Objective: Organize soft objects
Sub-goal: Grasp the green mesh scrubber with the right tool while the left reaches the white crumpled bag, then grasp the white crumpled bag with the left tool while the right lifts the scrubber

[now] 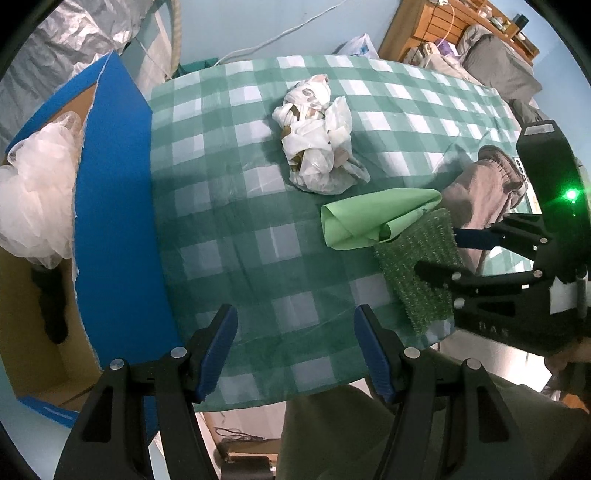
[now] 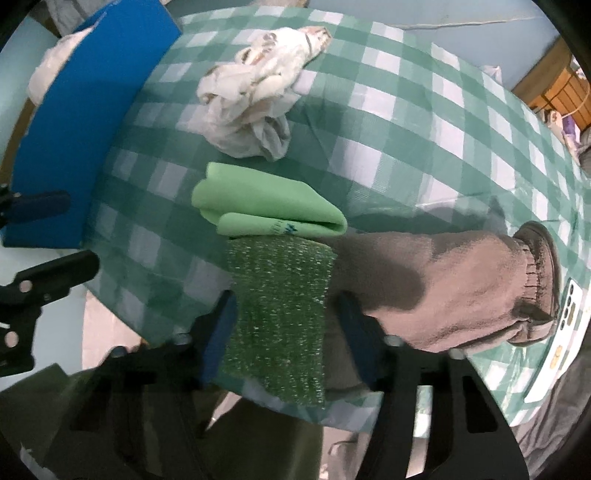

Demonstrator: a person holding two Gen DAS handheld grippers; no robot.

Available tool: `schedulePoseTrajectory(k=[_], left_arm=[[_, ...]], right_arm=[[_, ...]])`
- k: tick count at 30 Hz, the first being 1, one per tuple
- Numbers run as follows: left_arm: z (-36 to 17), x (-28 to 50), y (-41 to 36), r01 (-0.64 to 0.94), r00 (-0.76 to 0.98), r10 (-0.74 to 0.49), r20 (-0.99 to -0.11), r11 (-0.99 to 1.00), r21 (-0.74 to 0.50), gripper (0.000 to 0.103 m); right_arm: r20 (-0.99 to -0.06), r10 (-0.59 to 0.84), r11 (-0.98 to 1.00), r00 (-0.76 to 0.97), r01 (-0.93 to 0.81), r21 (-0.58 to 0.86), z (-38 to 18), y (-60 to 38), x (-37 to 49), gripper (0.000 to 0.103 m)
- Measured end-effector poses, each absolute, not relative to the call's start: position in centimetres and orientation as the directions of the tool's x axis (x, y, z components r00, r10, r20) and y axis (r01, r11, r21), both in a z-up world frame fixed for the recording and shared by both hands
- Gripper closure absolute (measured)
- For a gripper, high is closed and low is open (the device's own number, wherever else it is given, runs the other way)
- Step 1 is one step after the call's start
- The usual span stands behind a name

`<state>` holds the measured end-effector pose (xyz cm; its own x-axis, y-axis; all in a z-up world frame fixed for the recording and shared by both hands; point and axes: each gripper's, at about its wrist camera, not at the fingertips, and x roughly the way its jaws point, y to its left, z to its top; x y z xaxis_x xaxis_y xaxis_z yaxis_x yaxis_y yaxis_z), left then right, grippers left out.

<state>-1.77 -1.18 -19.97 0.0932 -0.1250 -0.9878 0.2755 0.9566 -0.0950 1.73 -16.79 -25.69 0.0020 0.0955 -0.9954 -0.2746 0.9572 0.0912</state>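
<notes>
A dark green scrubbing pad lies at the near edge of the checked table, also in the left wrist view. A folded light green cloth lies just beyond it. A grey-brown sleeve or sock lies to its right. A crumpled white plastic bag sits further back. My right gripper is open, its jaws on either side of the pad's near end. My left gripper is open and empty above the near table edge.
A blue-edged cardboard box stands at the table's left end and holds white plastic bags. A white remote lies at the right edge. A wooden shelf and bedding stand beyond the table.
</notes>
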Motion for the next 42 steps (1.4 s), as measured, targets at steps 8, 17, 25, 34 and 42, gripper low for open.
schedulePoseTrajectory(k=[8, 17, 25, 34, 42], left_arm=[[-20.3, -1.2, -1.3, 0.270, 0.077, -0.118, -0.990, 0.958, -0.093, 0.036], [-19.7, 0.3, -1.9, 0.269, 0.089, -0.132, -0.987, 0.958, -0.103, 0.035], [-18.9, 2.6, -3.1, 0.272, 0.109, -0.127, -0.986, 0.958, -0.093, 0.030], [-18.3, 6.1, -3.6, 0.241, 0.143, -0.137, -0.980, 0.965, -0.100, 0.023], [-18.8, 10.1, -4.2, 0.175, 0.146, -0.170, -0.975, 0.974, -0.144, 0.018]], right_arm=[[-0.988, 0.152, 0.955, 0.002, -0.258, 0.146, -24.7, -17.9, 2.0, 0.092], [-0.968, 0.251, 0.947, 0.031, -0.214, 0.239, -22.7, -20.3, 3.0, 0.095], [-0.961, 0.261, 0.955, 0.086, -0.170, 0.244, -20.2, -22.4, 4.0, 0.095], [-0.953, 0.269, 0.958, 0.136, -0.136, 0.251, -18.9, -25.3, 6.6, 0.096], [-0.949, 0.274, 0.959, 0.155, -0.123, 0.256, -19.2, -26.5, 8.5, 0.096]])
